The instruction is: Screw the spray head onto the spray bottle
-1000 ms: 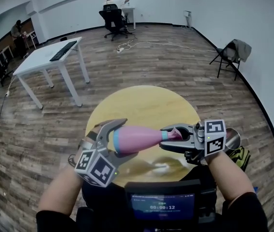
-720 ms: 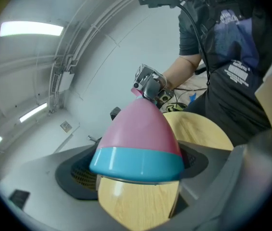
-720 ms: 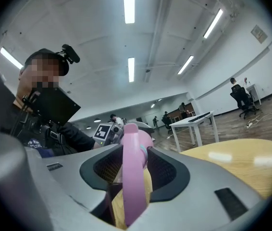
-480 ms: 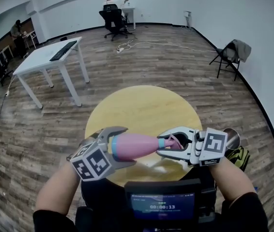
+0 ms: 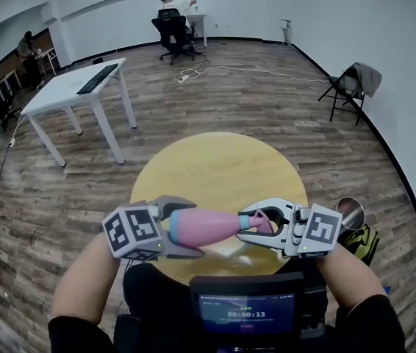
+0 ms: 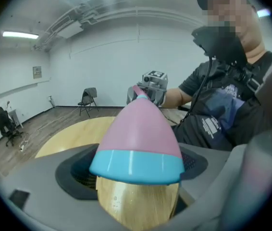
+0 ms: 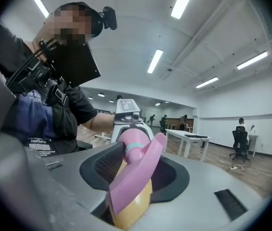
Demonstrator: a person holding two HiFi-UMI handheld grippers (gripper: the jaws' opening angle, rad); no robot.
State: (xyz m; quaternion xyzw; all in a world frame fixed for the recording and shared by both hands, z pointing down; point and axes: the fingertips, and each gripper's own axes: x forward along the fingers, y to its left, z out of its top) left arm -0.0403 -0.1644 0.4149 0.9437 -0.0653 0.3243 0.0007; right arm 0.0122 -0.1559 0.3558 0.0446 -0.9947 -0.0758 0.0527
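Observation:
A pink spray bottle (image 5: 204, 226) with a blue band at its base lies level over the near edge of the round yellow table (image 5: 215, 160), neck to the right. My left gripper (image 5: 186, 229) is shut on its wide base; the left gripper view shows the blue band (image 6: 136, 162) between the pads. The pink spray head (image 5: 261, 219) with its teal collar (image 5: 245, 221) sits at the bottle's neck. My right gripper (image 5: 250, 221) has just been closing its jaws and now grips that head; in the right gripper view its trigger (image 7: 136, 177) lies between the pads.
A white desk (image 5: 76, 87) stands at the far left and a folding chair with a jacket (image 5: 351, 83) by the right wall. A round metal thing (image 5: 349, 212) lies beside the right gripper. People sit at the room's back. A small screen (image 5: 246, 311) hangs at my chest.
The right gripper's jaws closed in on the spray head and the gripper rolled. The left gripper rolled too, its marker cube swinging up, and bottle and hands sank a little.

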